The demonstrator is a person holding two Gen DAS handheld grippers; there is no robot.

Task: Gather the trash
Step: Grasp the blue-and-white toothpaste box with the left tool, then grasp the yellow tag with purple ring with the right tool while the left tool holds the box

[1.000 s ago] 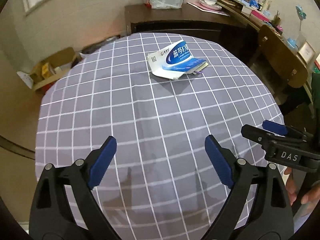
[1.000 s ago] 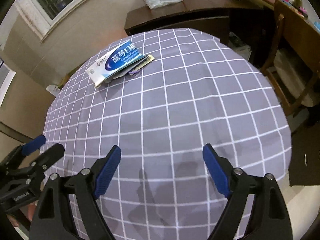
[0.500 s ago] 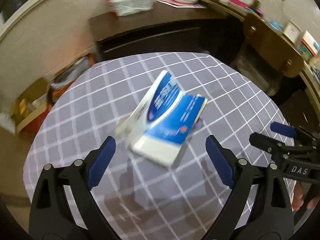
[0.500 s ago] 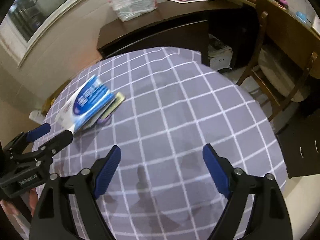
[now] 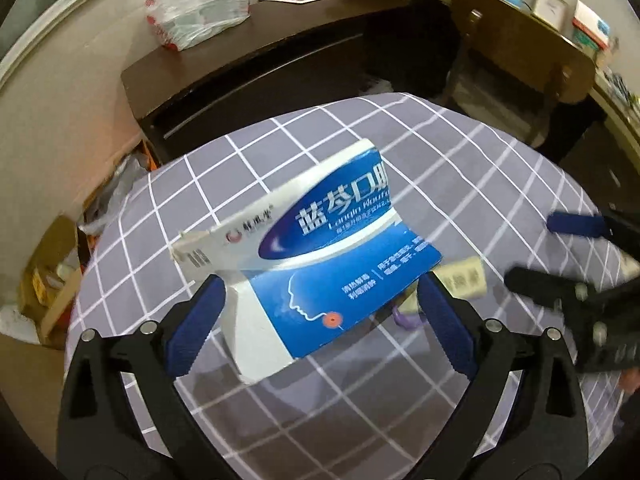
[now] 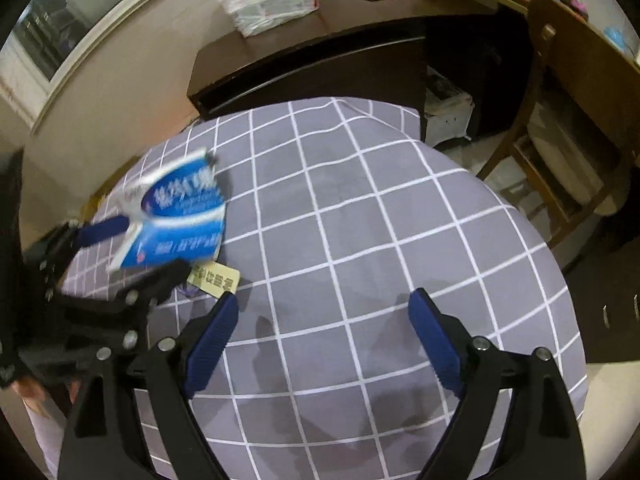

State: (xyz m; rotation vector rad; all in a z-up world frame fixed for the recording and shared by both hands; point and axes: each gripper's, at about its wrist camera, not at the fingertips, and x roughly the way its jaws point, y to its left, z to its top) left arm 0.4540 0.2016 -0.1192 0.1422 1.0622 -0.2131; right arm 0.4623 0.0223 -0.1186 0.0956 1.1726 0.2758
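A crumpled blue and white medicine box (image 5: 332,248) lies on the grey checked tablecloth (image 5: 460,184). My left gripper (image 5: 318,292) stands wide around it, one blue finger (image 5: 196,320) at each side; I cannot see the pads pressing. A beige card (image 5: 460,280) and a small purple ring (image 5: 406,318) peek out from under the box. In the right wrist view the box (image 6: 180,216) sits between the left gripper's (image 6: 148,246) fingers. My right gripper (image 6: 324,300) hovers over bare cloth to the right of the card (image 6: 214,278), jaws opening, nothing between them.
Behind the round table stands a dark desk (image 5: 280,60) with a white plastic bag (image 5: 200,8) and dishes. A wooden chair (image 6: 568,120) stands at the right. A cardboard box (image 5: 44,280) with clutter sits on the floor at the left.
The left gripper has moved forward across the table and rolled, so the box now sits between its fingers. The right gripper has also moved forward, nearer the box.
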